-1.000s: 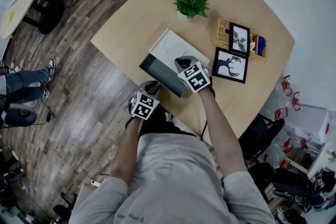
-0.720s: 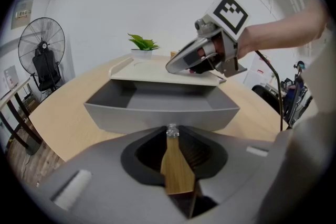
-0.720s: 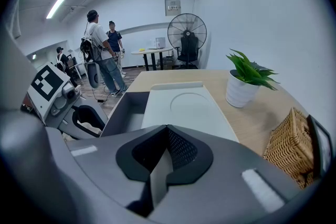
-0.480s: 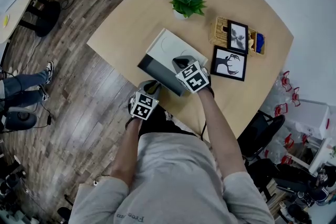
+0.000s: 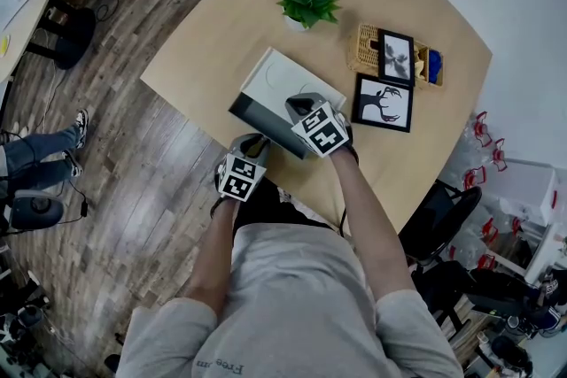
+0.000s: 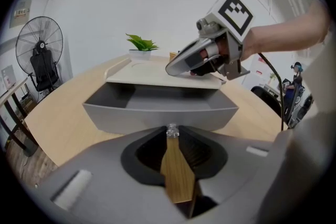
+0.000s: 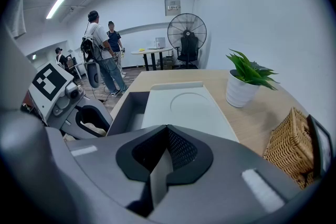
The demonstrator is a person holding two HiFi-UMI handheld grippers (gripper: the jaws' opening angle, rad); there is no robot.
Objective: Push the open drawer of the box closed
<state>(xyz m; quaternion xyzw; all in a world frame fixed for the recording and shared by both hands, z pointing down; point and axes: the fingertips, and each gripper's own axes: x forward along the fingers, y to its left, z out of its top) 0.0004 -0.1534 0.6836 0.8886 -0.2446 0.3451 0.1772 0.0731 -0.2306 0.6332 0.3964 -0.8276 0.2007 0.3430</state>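
Open drawer faces the person at the near edge of the bench, with the closing push not yet landed.

The white box sits loose on the bench, so a shove may slide the whole box toward the plant instead of seating the grey drawer, which juts from its near side. The right gripper is low over the box's top, contact unclear, its jaws a narrow slit apart and holding nothing; if it does not bear down, the box likely travels. The left gripper hangs just before the drawer's front wall, jaws partly apart and empty. A push off the wall's middle could skew and jam the drawer, and one aimed too high could slip over its low rim.
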